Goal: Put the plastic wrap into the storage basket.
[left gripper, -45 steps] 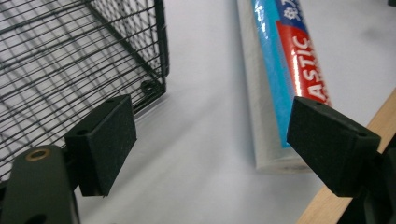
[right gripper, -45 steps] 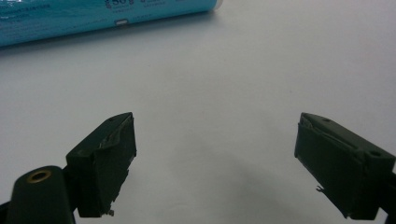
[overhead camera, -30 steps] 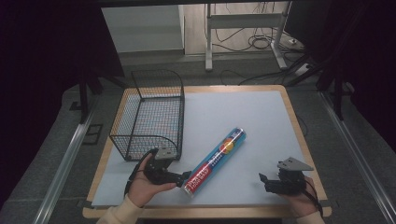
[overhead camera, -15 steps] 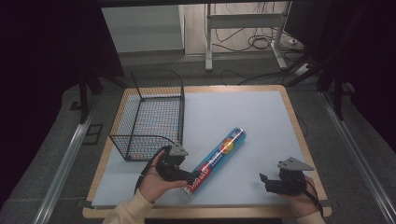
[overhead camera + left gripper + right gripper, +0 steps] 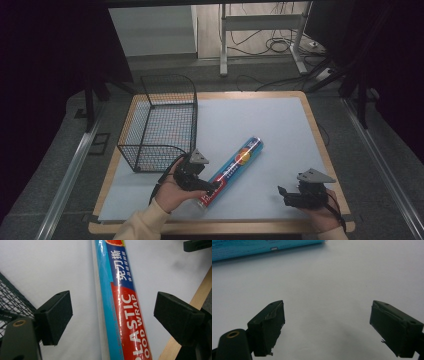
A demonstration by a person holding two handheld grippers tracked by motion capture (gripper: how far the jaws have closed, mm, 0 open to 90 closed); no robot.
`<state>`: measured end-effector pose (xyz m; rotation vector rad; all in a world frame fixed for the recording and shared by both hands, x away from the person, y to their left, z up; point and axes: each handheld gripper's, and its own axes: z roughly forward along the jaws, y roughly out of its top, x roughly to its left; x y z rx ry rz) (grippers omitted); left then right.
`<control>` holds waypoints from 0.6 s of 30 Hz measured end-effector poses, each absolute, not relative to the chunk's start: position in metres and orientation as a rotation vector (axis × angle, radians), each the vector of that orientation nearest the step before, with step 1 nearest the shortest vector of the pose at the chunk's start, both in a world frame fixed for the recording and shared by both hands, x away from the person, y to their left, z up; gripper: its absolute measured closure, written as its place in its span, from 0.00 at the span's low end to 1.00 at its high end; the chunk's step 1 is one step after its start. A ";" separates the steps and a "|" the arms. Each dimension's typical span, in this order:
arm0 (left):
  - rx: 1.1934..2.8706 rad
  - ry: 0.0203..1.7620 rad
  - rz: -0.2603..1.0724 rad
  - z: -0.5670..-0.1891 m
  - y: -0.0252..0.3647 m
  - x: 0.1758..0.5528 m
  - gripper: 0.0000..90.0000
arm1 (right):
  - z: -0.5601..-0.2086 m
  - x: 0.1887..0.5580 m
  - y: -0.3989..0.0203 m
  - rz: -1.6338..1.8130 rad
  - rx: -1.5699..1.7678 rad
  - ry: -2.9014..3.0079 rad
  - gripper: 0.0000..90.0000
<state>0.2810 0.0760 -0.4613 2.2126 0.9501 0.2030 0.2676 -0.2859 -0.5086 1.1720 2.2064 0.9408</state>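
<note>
Pale blue matting covers the wooden desk (image 5: 320,145), where a long blue-and-red plastic-wrap roll (image 5: 232,170) lies slantwise beside a black wire basket (image 5: 160,125). Left claw (image 5: 207,186) straddles the roll's near end, jaws spread and just opening wider, pads clear of it. Right claw (image 5: 283,195) rests apart, spread, holding nothing.

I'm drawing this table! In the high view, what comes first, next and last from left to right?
Wire basket → left gripper → plastic wrap roll → right gripper.
</note>
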 end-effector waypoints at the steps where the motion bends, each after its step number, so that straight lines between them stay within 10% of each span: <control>1: 2.220 0.946 0.204 -0.461 0.075 0.282 0.17 | -0.509 0.268 -0.286 0.941 1.172 2.206 0.15; 18: 2.283 0.922 0.193 -0.453 0.046 0.300 0.16 | -0.505 0.267 -0.286 0.967 1.168 2.193 0.15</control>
